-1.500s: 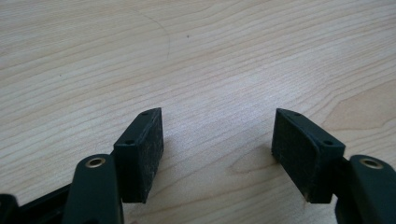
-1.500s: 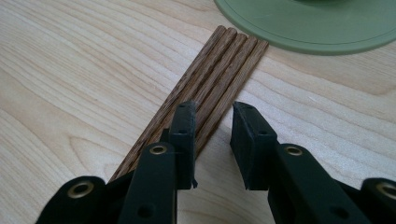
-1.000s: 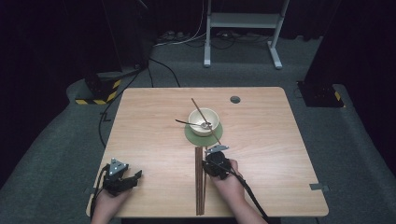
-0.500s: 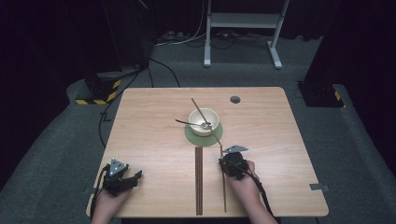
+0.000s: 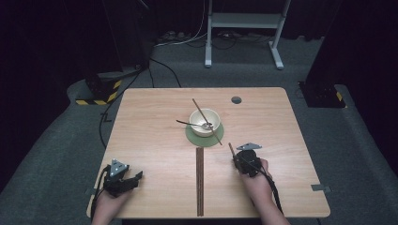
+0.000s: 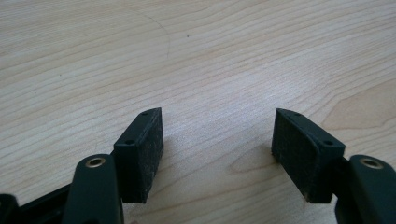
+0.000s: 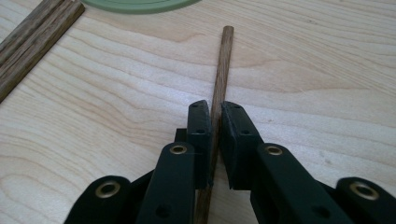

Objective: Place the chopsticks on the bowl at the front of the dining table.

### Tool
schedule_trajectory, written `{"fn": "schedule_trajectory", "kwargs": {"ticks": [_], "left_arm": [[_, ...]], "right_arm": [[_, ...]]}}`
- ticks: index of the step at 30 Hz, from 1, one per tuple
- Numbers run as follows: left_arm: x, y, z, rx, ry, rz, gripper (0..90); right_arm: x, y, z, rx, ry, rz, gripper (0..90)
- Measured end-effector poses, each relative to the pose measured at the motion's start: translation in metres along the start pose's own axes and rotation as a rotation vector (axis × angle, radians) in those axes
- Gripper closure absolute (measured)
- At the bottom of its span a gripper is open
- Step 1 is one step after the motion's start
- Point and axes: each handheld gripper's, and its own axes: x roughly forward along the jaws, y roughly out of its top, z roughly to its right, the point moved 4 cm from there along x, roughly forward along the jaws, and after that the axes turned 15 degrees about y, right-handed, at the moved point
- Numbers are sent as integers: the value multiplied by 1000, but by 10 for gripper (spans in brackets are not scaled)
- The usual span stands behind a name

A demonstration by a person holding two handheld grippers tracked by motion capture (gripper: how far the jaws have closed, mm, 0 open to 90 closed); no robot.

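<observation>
Right gripper view | R tongs clamp chopstick | no text legible

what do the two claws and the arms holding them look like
Both the left claw and the right claw are black, each topped by a grey three-cornered plate and trailing a black cable. Their jaws are flat black pads on arms with brass-coloured rivets. The forearms are bare, with no sleeves showing.
</observation>
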Motion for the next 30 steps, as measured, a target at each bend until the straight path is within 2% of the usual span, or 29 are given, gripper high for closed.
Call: {"fn": "schedule_trajectory", "kwargs": {"ticks": [5,11,14,19,21,23,25,28,30], "left_arm": [[-1,0,-1,12,1,-7,341],[0,0,0,-2,-1,-1,340],[-1,0,-1,12,0,-8,340],[-1,0,-1,12,0,-8,340],[-1,0,-1,12,0,-7,340],[-1,0,-1,15,1,-8,340],[0,0,0,1,-2,-1,339],[0,0,0,4,-2,-3,340],[0,0,0,2,-2,-3,340]], "right_arm": [[-5,-2,-2,13,5,3,730],[-14,-17,-3,13,-1,1,711],[-21,-26,-5,-3,-10,6,713],[-25,-33,-8,-31,-18,14,741],[-24,-34,-9,-26,-24,29,770],[-24,-34,-11,-22,-19,22,794],[-24,-35,-11,-24,-26,29,800],[-24,-35,-11,-19,-25,32,808],[-23,-36,-11,-10,-35,53,810]]}}
